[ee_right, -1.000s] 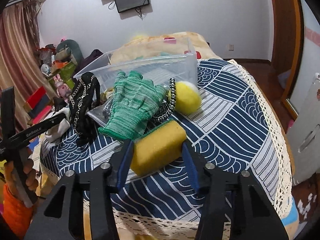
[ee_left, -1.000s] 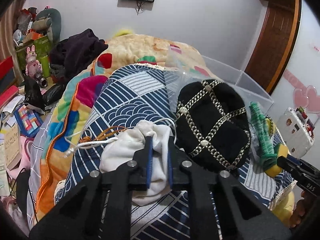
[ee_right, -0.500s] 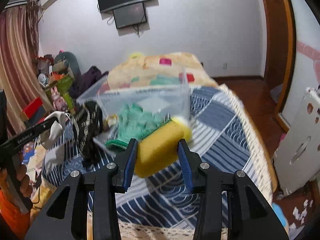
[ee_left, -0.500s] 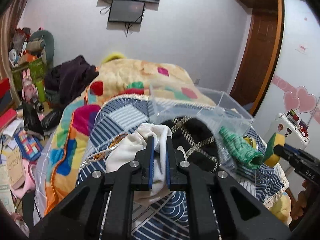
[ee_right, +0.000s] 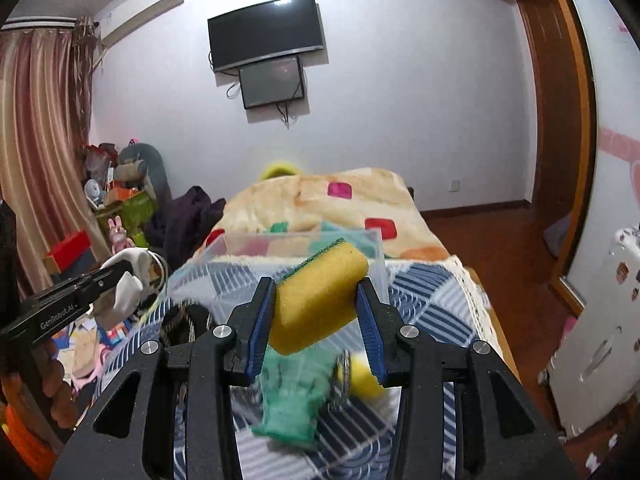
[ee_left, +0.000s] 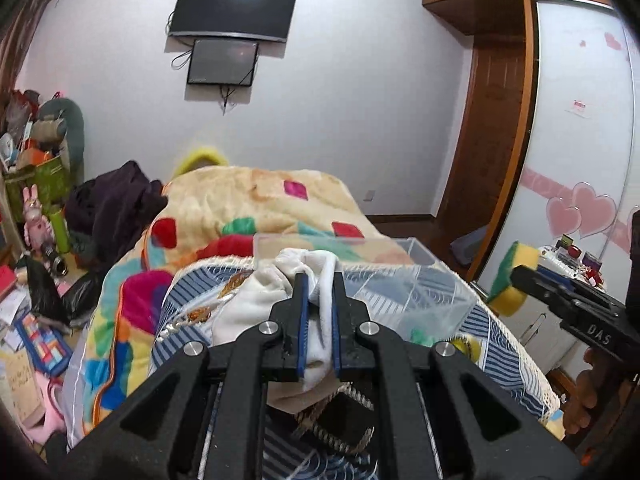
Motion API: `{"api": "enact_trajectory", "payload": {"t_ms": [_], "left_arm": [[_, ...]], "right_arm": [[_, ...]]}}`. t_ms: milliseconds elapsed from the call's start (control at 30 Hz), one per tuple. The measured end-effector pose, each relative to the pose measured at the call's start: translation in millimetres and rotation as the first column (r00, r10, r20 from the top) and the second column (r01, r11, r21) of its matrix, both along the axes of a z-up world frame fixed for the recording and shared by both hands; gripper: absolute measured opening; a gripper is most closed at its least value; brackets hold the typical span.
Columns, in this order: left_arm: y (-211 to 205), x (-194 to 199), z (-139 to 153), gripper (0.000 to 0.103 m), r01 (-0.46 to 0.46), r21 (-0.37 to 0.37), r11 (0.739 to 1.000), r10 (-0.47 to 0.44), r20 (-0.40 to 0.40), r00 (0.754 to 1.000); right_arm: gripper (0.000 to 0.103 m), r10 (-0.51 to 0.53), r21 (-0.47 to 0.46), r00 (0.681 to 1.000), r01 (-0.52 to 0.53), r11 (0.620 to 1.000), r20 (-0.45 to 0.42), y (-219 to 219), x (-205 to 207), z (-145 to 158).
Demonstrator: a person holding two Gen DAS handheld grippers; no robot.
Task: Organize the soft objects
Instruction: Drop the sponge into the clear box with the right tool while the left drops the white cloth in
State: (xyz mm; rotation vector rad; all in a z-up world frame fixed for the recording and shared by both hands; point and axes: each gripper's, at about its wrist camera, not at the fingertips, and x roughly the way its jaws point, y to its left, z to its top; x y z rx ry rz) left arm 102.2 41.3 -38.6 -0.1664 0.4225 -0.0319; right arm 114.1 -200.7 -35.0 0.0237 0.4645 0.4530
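Observation:
My left gripper (ee_left: 319, 280) is shut on a white cloth pouch (ee_left: 256, 304) and holds it up in front of the clear plastic bin (ee_left: 404, 280). My right gripper (ee_right: 316, 292) is shut on a yellow sponge (ee_right: 316, 300) with a green scrub side, raised before the bin (ee_right: 280, 248). The sponge also shows at the right of the left wrist view (ee_left: 510, 280). A green glove (ee_right: 296, 396) and a yellow ball (ee_right: 362, 378) lie on the bed below the sponge. A black hat with gold trim (ee_left: 340, 420) lies under the pouch.
The bin sits on a blue patterned bedspread (ee_right: 440, 312) beside a colourful quilt (ee_left: 248, 208). Cluttered shelves and toys (ee_left: 36, 208) stand at the left. A wooden door (ee_left: 488, 128) and a white cabinet (ee_right: 600, 340) are at the right.
Both grippers have risen from the bed with their loads. The pouch has lifted off the bedspread and the sponge now hangs level with the bin's rim.

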Motion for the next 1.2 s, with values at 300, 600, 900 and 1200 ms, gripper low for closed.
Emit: {"api": "enact_trajectory", "payload": {"t_ms": [300, 600, 900, 1200], "left_arm": [[2.3, 59.7, -4.2, 0.009, 0.059, -0.043, 0.997, -0.062, -0.067, 0.996], [-6.8, 107.0, -24.0, 0.009, 0.099, -0.028, 0.995, -0.103, -0.182, 0.978], [-0.7, 96.6, -12.5, 0.014, 0.109, -0.023, 0.994, -0.111, -0.169, 0.979], [-2.4, 61.3, -12.7, 0.067, 0.132, 0.042, 0.990, -0.123, -0.165, 0.979]], "right_arm": [[0.038, 0.006, -0.012, 1.000, -0.006, 1.000, -0.011, 17.1, 36.3, -4.1], [0.038, -0.011, -0.071, 0.993, 0.003, 0.998, -0.115, 33.3, 74.9, -28.9], [0.041, 0.017, -0.131, 0.978, -0.045, 0.990, -0.206, 45.4, 87.1, -47.9], [0.049, 0.046, -0.121, 0.973, -0.074, 0.990, -0.225, 40.9, 83.3, -44.8]]}}
